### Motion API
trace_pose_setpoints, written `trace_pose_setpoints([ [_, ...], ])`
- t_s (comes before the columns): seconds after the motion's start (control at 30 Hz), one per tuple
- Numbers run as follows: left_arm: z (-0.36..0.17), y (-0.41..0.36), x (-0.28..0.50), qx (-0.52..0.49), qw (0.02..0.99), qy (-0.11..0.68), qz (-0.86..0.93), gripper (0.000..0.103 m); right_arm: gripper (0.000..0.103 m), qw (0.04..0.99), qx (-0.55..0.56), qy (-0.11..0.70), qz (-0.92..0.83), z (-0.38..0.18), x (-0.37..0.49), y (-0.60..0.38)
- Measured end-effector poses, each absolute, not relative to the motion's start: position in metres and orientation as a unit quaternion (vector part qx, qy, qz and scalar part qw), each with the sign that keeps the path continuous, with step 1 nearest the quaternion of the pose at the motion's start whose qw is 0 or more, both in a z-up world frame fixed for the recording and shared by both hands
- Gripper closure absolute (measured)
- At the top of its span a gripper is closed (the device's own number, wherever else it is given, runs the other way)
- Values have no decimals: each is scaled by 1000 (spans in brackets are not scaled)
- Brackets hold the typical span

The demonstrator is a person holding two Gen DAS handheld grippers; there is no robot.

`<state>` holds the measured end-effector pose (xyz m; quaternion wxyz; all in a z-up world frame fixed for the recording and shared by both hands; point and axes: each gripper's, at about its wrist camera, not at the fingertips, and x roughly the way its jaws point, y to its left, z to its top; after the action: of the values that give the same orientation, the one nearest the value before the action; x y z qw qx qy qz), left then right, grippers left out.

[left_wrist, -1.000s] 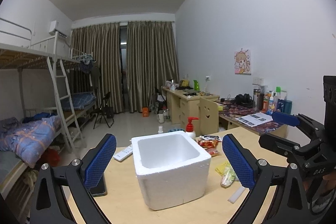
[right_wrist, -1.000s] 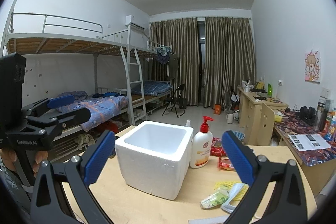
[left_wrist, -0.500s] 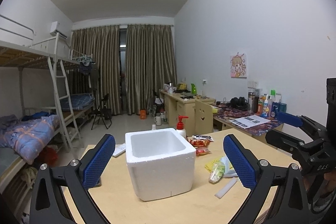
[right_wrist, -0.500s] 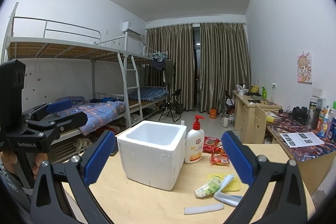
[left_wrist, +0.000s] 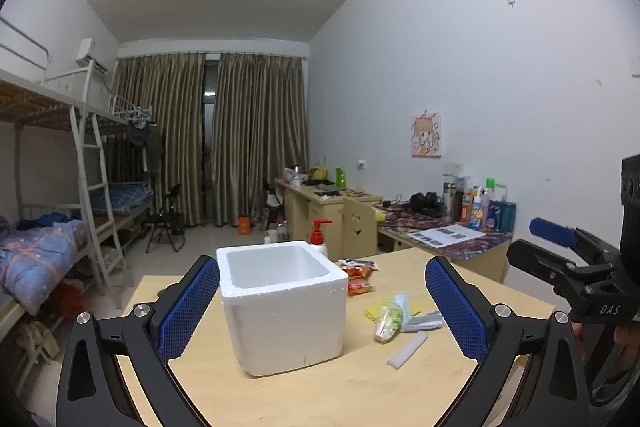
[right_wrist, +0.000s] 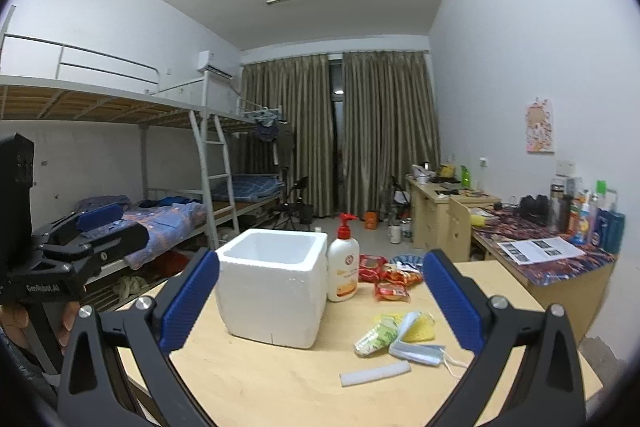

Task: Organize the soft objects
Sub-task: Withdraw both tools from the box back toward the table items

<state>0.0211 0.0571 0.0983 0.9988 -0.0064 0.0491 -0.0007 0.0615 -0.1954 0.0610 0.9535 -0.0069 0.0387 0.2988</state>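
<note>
An empty white foam box (left_wrist: 282, 303) (right_wrist: 274, 293) stands on the wooden table (left_wrist: 352, 387). To its right lie a green snack packet (right_wrist: 374, 337) (left_wrist: 389, 319), a yellow sponge (right_wrist: 418, 327), a face mask (right_wrist: 418, 353), a white foam strip (right_wrist: 374, 374) (left_wrist: 407, 349) and red snack packets (right_wrist: 390, 277) (left_wrist: 358, 277). My left gripper (left_wrist: 322, 311) is open and empty, held back from the box. My right gripper (right_wrist: 320, 301) is open and empty, held above the table's near edge.
A pump bottle (right_wrist: 343, 269) stands against the box's far right side. A bunk bed (right_wrist: 132, 187) is on the left. Cluttered desks (right_wrist: 552, 247) line the right wall. Each gripper shows at the edge of the other's view.
Both grippers have pulled back and risen from the table, so the box looks smaller and more of the table shows. Nothing on the table has moved.
</note>
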Motion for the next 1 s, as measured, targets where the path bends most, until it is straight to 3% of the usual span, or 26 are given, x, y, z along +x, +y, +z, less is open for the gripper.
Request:
trace_pose_setpoints([
  [0.47, 65, 65, 27, -42, 998, 41, 7, 0, 0, 963, -1, 17, 269, 47, 54, -204],
  [1.0, 24, 30, 72, -52, 994, 80, -62, 0, 0, 963, -16, 61, 262, 15, 82, -232],
])
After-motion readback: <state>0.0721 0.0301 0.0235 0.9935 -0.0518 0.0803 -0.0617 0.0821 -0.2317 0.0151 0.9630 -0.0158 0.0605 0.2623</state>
